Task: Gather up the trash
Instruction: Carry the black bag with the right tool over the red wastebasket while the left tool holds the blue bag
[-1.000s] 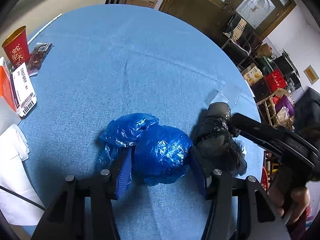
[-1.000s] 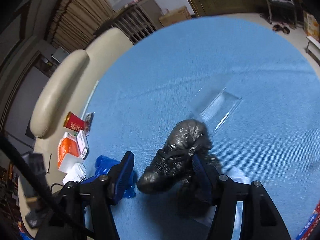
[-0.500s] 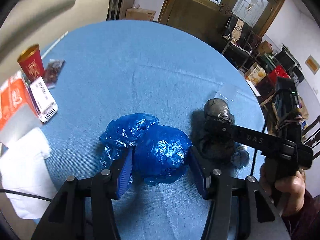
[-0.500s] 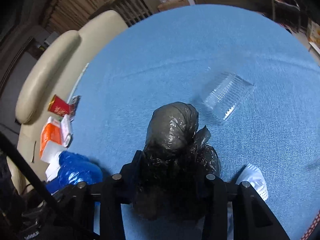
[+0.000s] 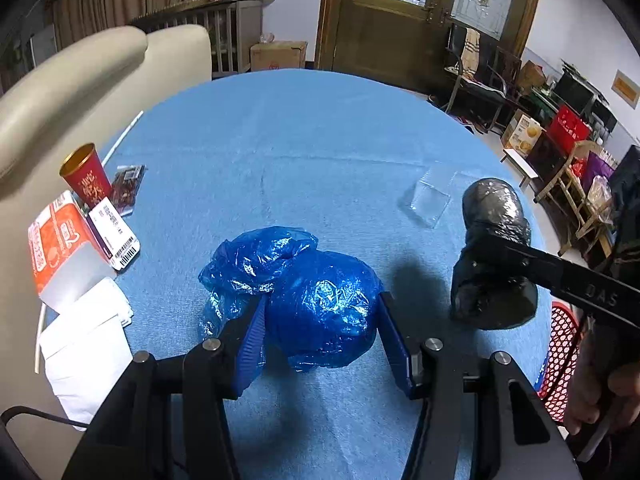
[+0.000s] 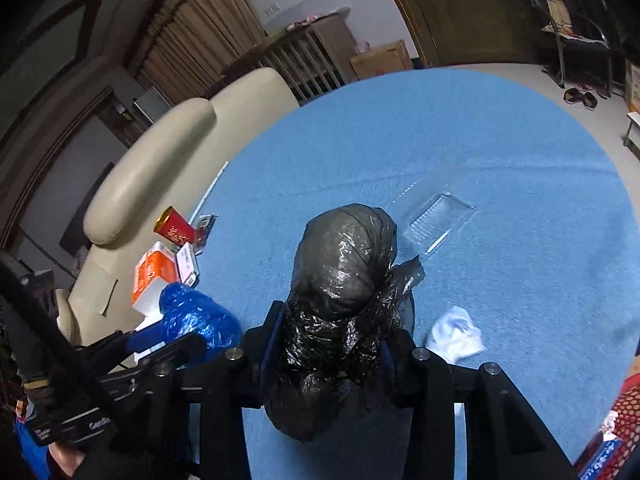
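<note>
Far half of blue table (image 5: 304,128): bare cloth, open passage. Left edge crowded: red cup (image 5: 86,176), orange carton (image 5: 60,240), white napkins (image 5: 86,344) packed close. Clear plastic tray (image 6: 438,218) lies flat right of centre, low obstacle. Crumpled white tissue (image 6: 454,334) near right side, just beside black bag (image 6: 344,280). Cream sofa back (image 5: 80,76) bounds table on left. Red mesh basket (image 5: 560,360) sits below right rim.
</note>
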`<state>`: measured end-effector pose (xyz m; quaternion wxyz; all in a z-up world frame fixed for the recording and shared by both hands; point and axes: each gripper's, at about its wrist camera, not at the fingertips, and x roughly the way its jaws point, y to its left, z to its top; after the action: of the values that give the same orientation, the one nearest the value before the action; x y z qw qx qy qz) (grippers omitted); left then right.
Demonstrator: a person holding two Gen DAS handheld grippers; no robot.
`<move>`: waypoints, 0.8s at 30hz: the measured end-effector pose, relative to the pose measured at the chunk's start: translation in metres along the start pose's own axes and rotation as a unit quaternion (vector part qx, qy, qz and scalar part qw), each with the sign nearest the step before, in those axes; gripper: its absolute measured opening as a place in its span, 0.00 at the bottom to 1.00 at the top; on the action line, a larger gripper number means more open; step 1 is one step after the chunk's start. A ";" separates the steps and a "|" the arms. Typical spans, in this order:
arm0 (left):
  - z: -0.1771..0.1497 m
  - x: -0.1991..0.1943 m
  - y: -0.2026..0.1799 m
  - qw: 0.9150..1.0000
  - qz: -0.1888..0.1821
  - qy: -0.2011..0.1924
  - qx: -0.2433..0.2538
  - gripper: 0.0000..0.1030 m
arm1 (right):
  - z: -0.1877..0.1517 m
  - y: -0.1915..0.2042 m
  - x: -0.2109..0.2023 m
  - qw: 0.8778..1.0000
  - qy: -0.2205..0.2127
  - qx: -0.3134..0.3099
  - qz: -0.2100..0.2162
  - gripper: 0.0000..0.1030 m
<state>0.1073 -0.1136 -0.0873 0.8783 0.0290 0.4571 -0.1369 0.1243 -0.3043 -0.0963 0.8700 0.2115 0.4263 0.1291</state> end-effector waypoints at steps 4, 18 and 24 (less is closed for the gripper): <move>-0.006 -0.010 -0.013 1.000 0.006 -0.009 0.016 0.55 | -0.013 -0.005 -0.021 1.000 -0.010 -0.014 -0.001 0.43; -0.022 -0.029 -0.039 0.998 0.004 -0.026 0.058 0.55 | -0.048 -0.005 -0.061 0.998 -0.046 -0.031 -0.019 0.43; -0.028 -0.035 -0.045 0.998 0.001 -0.024 0.057 0.55 | -0.055 -0.019 -0.080 0.998 -0.060 -0.011 -0.022 0.43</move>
<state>0.0540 -0.1439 -0.0717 0.8861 0.0761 0.4273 -0.1627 0.0331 -0.3391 -0.0806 0.8990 0.1996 0.3763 0.1022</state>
